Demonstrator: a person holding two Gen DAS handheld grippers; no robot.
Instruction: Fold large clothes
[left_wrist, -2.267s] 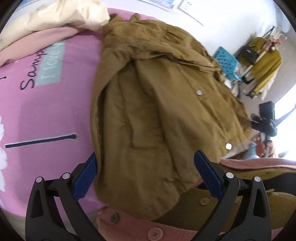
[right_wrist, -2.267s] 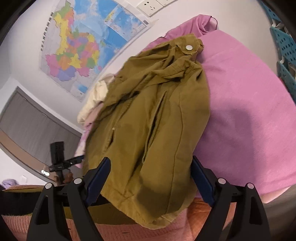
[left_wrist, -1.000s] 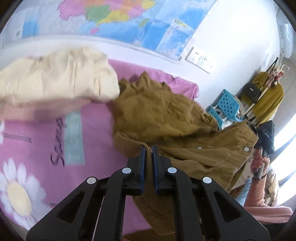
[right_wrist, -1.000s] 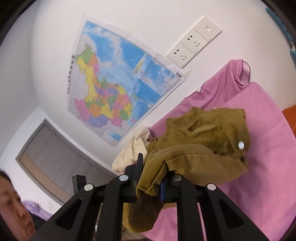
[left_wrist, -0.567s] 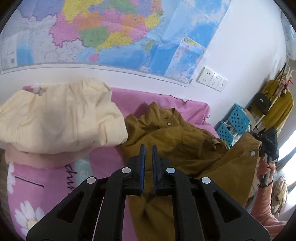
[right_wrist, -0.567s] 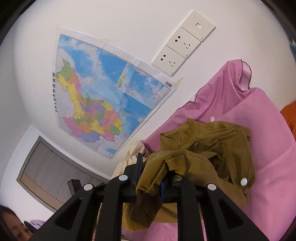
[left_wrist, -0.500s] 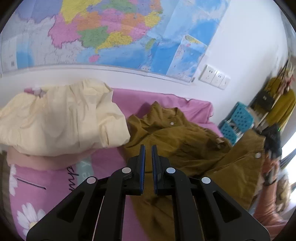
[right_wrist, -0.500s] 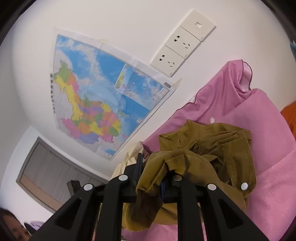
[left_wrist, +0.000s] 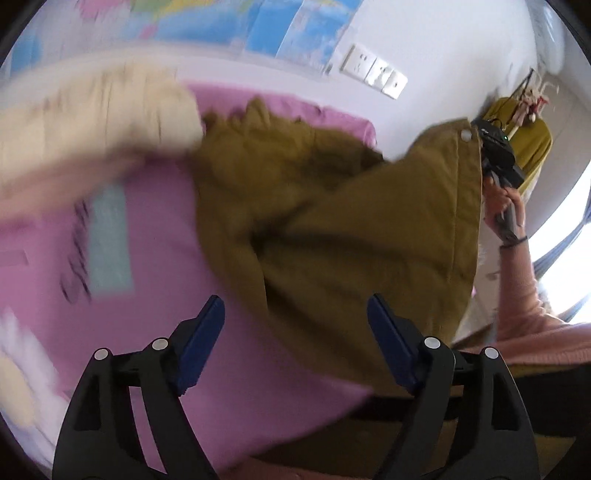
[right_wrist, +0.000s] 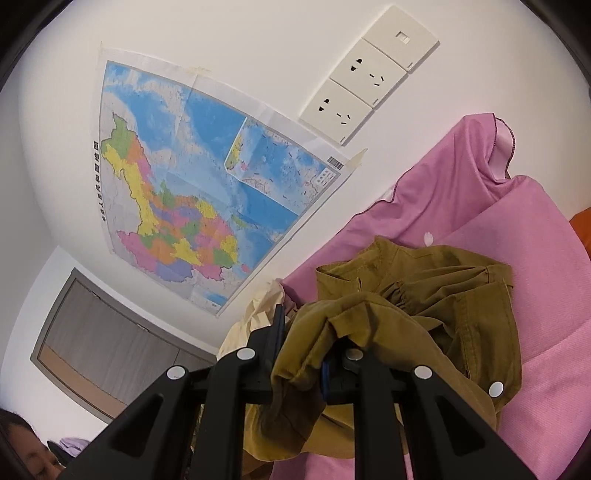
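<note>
Jacket (left_wrist: 369, 229): olive, snap-buttoned, heaped and creased on the pink blanket (left_wrist: 155, 266), collar end toward the wall. One corner held up off the blanket. No flat layer, no finished fold; I judge the task barely started, with spreading, sleeves and body folds all left.

My left gripper (left_wrist: 295, 332): spread wide, holding nothing, poised just short of the jacket's near edge, over the blanket.

My right gripper (right_wrist: 301, 343): clenched on a bunched jacket edge, cloth spilling over both fingers.

Cream garment (left_wrist: 92, 122): beside the jacket, blurred.
</note>
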